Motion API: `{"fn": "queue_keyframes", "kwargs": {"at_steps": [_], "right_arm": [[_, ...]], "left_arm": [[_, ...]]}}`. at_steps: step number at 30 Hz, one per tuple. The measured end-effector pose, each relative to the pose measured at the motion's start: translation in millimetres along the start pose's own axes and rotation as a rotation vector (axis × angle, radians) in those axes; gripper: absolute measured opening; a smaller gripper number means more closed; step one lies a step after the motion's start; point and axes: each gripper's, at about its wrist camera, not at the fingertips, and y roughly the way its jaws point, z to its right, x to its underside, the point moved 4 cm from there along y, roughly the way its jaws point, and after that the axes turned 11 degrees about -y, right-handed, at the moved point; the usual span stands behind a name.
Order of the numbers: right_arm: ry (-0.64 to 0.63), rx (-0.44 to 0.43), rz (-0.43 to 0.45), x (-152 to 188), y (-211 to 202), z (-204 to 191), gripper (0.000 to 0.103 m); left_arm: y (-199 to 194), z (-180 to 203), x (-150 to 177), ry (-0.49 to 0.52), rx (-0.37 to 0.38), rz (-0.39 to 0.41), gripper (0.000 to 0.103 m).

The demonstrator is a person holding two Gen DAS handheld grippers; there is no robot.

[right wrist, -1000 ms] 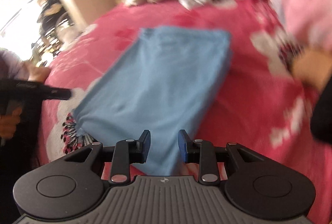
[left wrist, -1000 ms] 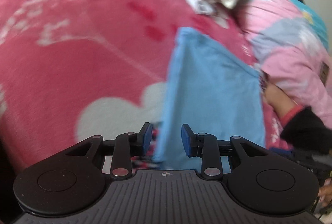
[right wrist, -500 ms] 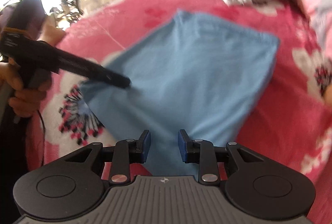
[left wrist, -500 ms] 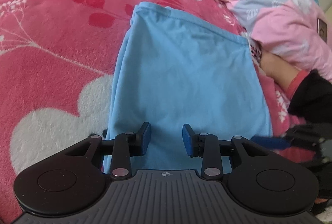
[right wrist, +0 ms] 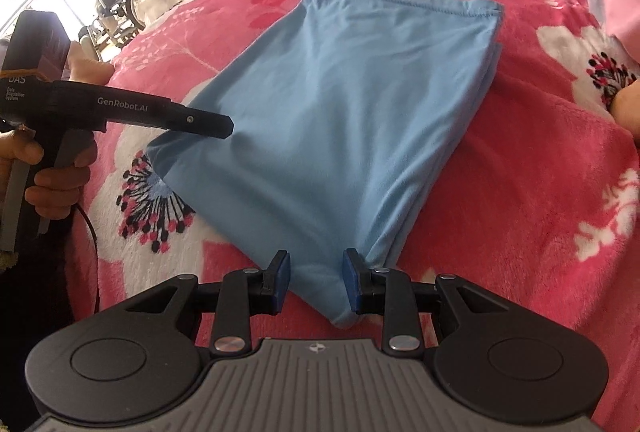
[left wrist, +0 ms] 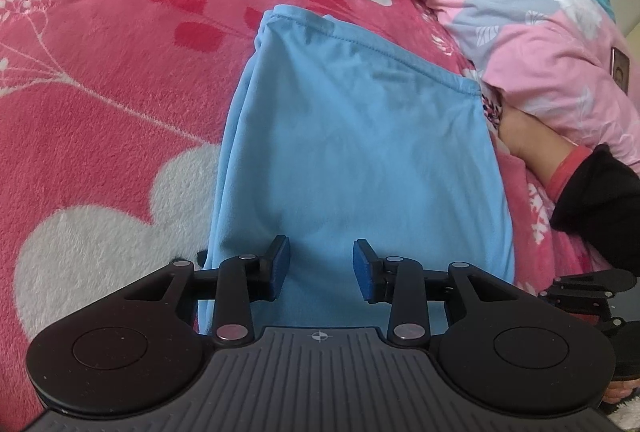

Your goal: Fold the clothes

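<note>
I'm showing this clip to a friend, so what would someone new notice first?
First the light blue garment, folded flat in the middle of the bright pink flowered blanket. Next the two handheld grippers at its near edge: the left gripper, jaws opening over the cloth, and the right gripper at its near corner.

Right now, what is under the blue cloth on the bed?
The blue cloth lies on a pink flowered blanket, seen all around it. Whether anything else lies beneath is covered.

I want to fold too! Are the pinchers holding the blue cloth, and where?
Neither grips it yet. The left gripper, jaws opening, and right gripper straddle the blue cloth's near edge, pads apart.
</note>
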Motion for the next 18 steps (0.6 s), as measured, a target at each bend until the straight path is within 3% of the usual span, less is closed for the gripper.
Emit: {"fn": "queue_keyframes", "kwargs": {"at_steps": [18], "right_arm": [[0.071,-0.007,-0.037,4.6,-8.1,9.5,0.031]], "left_arm": [[1.1,3.8,0.4,0.019,-0.002,0.004,0.040]]}}
